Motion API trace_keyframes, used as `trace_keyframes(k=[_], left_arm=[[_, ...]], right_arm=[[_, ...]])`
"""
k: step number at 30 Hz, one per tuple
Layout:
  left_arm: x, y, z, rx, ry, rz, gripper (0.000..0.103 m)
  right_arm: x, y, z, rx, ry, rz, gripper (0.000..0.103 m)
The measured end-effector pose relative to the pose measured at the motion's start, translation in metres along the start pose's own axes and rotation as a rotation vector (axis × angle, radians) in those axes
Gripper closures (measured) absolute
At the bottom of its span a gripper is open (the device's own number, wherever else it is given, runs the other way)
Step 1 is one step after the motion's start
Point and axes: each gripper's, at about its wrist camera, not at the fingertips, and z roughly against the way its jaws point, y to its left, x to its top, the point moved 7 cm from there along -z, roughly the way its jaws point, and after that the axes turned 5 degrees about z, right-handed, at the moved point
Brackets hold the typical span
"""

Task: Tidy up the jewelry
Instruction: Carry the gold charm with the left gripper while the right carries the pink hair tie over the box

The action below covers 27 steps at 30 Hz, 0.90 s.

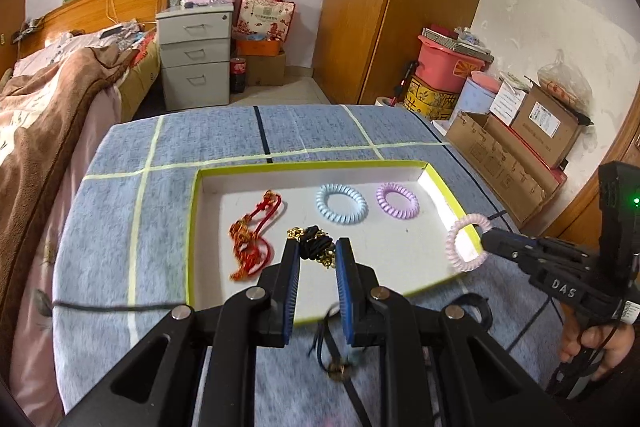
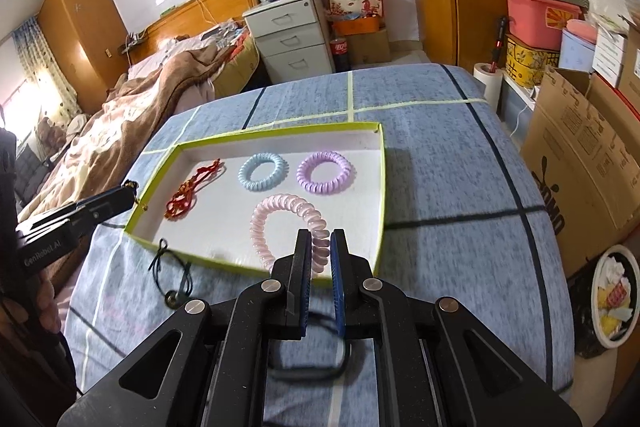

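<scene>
A shallow white tray with a yellow-green rim lies on the blue checked cloth. In it lie a red knotted cord, a blue coil hair tie and a purple coil hair tie. My left gripper is shut on a black and gold bracelet, held above the tray's near left part. My right gripper is shut on a pink coil hair tie, held above the tray's near right edge.
A dark cord necklace with a round pendant lies on the cloth just in front of the tray. A bed stands to the left, cardboard boxes and tubs to the right, a drawer unit behind.
</scene>
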Motion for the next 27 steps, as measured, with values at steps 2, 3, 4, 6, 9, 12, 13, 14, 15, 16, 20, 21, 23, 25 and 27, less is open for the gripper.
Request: trace_keyframes(k=[2, 3, 4, 6, 9, 12, 13, 14, 15, 16, 20, 21, 23, 25, 27], left_arm=[[0.004, 0.001, -0.008, 0.002, 0.011, -0.004, 0.084], [0.006, 0.000, -0.013, -0.001, 0.016, -0.010, 0.084], [0.008, 0.001, -0.017, -0.003, 0.023, -0.009, 0.084], [0.010, 0.001, -0.028, -0.010, 0.041, -0.013, 0.084], [0.010, -0.003, -0.041, -0.014, 0.064, -0.027, 0.084], [0.007, -0.001, -0.056, -0.013, 0.102, -0.025, 0.084], [0.007, 0.000, -0.059, -0.007, 0.108, -0.026, 0.084], [0.007, 0.000, -0.062, -0.006, 0.111, -0.029, 0.084], [0.007, 0.000, -0.065, -0.006, 0.116, -0.028, 0.084], [0.006, 0.000, -0.067, -0.009, 0.123, -0.026, 0.084], [0.005, 0.001, -0.073, 0.000, 0.131, -0.027, 0.084], [0.006, 0.001, -0.074, -0.003, 0.132, -0.026, 0.084], [0.004, 0.001, -0.079, -0.001, 0.148, -0.032, 0.084], [0.003, 0.003, -0.083, 0.010, 0.159, -0.035, 0.084], [0.003, 0.003, -0.084, 0.012, 0.156, -0.035, 0.084]], right_arm=[[0.003, -0.001, -0.010, -0.008, 0.015, 0.006, 0.093], [0.004, -0.002, -0.013, -0.008, 0.022, 0.007, 0.093], [0.005, -0.003, -0.018, -0.009, 0.030, 0.010, 0.093], [0.007, -0.004, -0.024, -0.015, 0.041, 0.013, 0.093], [0.010, -0.008, -0.034, -0.018, 0.059, 0.016, 0.093], [0.010, -0.009, -0.044, -0.026, 0.088, 0.033, 0.093], [0.010, -0.008, -0.046, -0.027, 0.093, 0.039, 0.093], [0.010, -0.009, -0.049, -0.029, 0.099, 0.042, 0.093], [0.009, -0.009, -0.051, -0.030, 0.105, 0.043, 0.093], [0.009, -0.010, -0.052, -0.032, 0.110, 0.042, 0.093], [0.008, -0.010, -0.056, -0.044, 0.121, 0.057, 0.093], [0.007, -0.010, -0.057, -0.050, 0.127, 0.062, 0.093], [0.008, -0.013, -0.060, -0.055, 0.135, 0.066, 0.093], [0.009, -0.013, -0.061, -0.059, 0.138, 0.071, 0.093], [0.009, -0.012, -0.061, -0.069, 0.142, 0.086, 0.093]])
